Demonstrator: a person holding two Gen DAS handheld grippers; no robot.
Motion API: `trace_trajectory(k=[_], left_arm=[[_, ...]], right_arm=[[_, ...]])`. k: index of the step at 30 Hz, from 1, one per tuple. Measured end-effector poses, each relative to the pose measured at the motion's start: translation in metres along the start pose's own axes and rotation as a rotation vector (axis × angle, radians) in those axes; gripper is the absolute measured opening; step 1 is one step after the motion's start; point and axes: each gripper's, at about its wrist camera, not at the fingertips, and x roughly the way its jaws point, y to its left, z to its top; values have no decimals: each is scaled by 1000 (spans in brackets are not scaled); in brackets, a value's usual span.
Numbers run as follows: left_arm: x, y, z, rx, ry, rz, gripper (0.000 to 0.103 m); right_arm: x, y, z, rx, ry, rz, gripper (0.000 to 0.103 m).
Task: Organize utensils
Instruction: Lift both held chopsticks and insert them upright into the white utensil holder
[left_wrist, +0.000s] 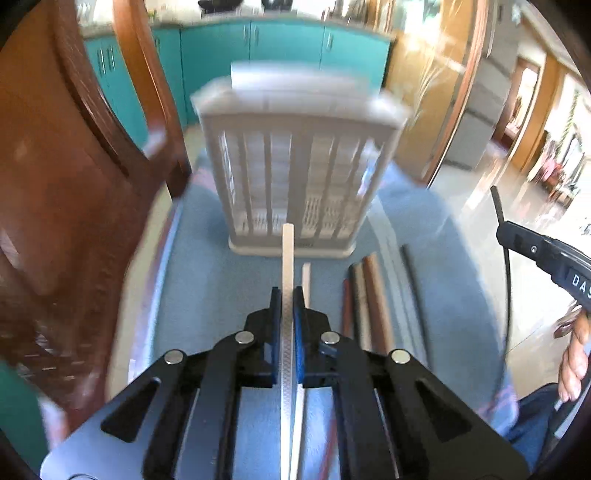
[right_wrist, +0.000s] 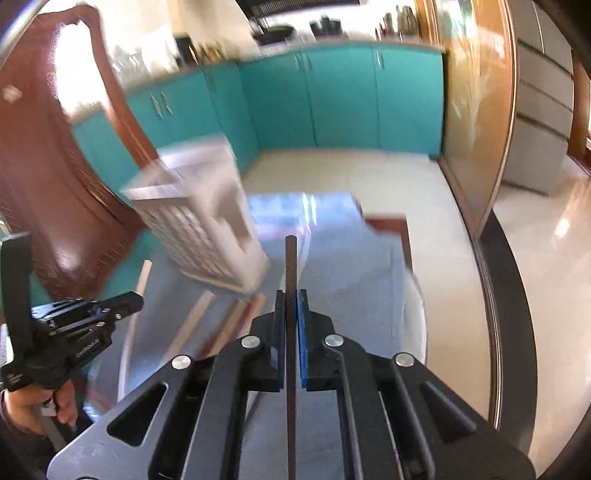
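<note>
Low in both frames, each tool has a stick pinched: left gripper (left_wrist: 287, 295) clamps a white chopstick (left_wrist: 287, 266), right gripper (right_wrist: 291, 295) a dark chopstick (right_wrist: 290, 266). Grey holder (left_wrist: 295, 166) stands upper centre; spares (left_wrist: 365, 295) lie below it, right of centre. Pickup looks done; next, tip each into a slot.

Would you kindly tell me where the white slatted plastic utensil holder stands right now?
The white slatted plastic utensil holder stands upright on the blue cloth, straight ahead in the left wrist view, just beyond the loose chopsticks; in the right wrist view it sits left of centre.
</note>
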Motion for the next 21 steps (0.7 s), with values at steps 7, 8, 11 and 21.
trace_trajectory(k=[7,8,11,21], left_arm=[[-106,4,32,-14,-250,-35,7],[-118,5,38,-16,-278,-38,7],[-156,9,63,-23,-385,-58,7],[-186,38,98,-203,-750,13,7]], right_arm=[[-85,15,36,-5,-199,117,7],[-92,16,43,-1,-218,133,7],[-109,26,70,15,-276,175,7],[-103,44,127,158,-572,186,7]])
